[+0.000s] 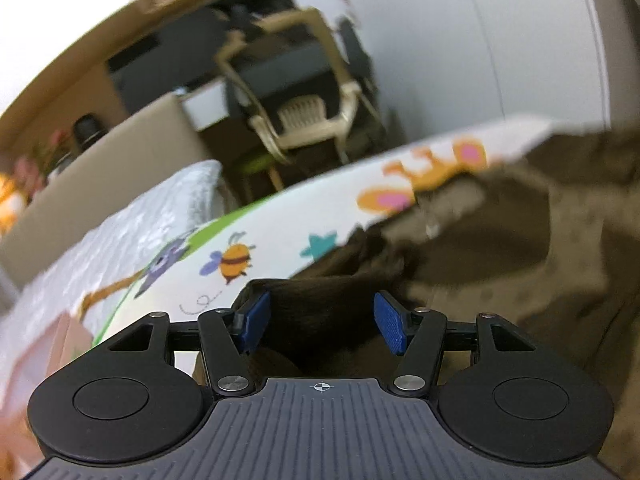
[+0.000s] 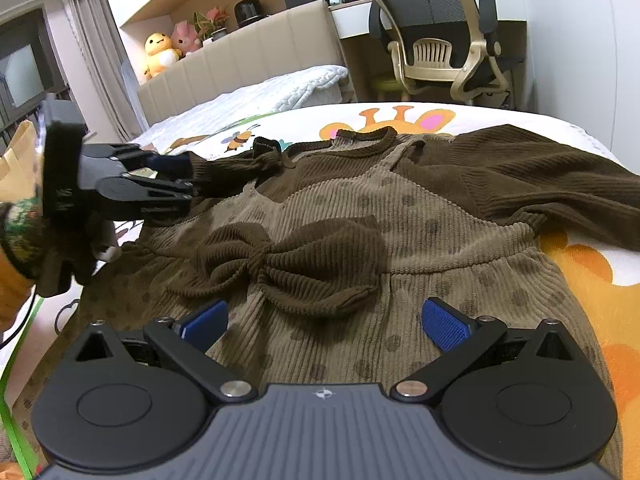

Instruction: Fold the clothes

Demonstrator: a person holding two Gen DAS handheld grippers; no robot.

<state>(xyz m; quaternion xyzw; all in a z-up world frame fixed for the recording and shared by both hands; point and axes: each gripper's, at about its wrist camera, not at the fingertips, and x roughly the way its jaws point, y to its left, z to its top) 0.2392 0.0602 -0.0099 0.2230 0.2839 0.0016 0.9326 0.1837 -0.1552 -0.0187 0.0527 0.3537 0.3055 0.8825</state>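
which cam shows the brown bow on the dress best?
Right wrist view: the brown bow lies sharp and whole on the spotted dress, just ahead of the open right gripper. The left wrist view is motion-blurred and shows only dark sleeve fabric between its fingers; no bow can be made out.

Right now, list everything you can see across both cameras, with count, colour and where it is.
dress: one, tan corduroy with dark dots, brown bow and brown knit sleeves, flat on the play mat
play mat: one, white with cartoon animals, under the dress
bed: one, white quilt and beige headboard, behind the mat
office chair: one, black and gold, at the desk
stuffed toys: two, yellow and pink, on the shelf behind the headboard
potted plant: one, red-green, beside the toys
left gripper: black, blue pads, dark sleeve fabric between them
right gripper: black, blue pads, open above the skirt
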